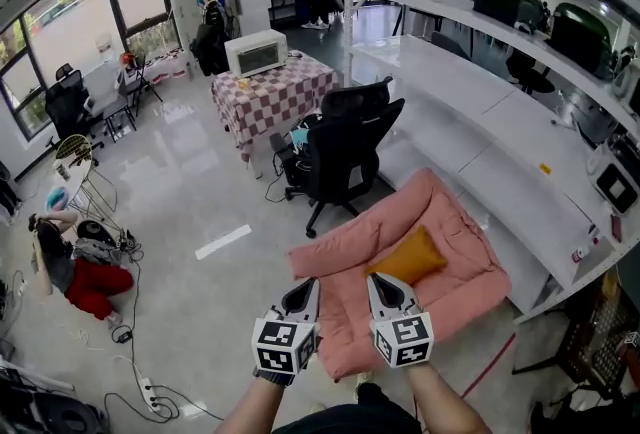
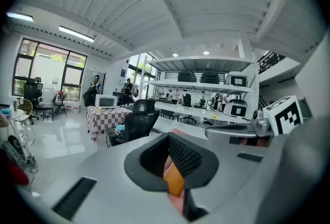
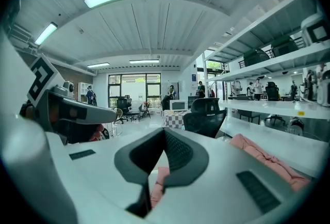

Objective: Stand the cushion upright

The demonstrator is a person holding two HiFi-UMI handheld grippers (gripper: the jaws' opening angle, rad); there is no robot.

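An orange cushion lies flat on a pink padded floor sofa. Both grippers hover side by side over the sofa's near corner, short of the cushion and touching nothing. My left gripper has its jaws together and empty; my right gripper is shut and empty too. In the left gripper view the cushion shows as an orange patch below the shut left gripper. In the right gripper view only the pink sofa shows beyond the shut right gripper.
A black office chair stands just beyond the sofa. A long white counter runs along the right. A checkered table carries a white microwave. Someone in red sits on the floor at left, near cables and a power strip.
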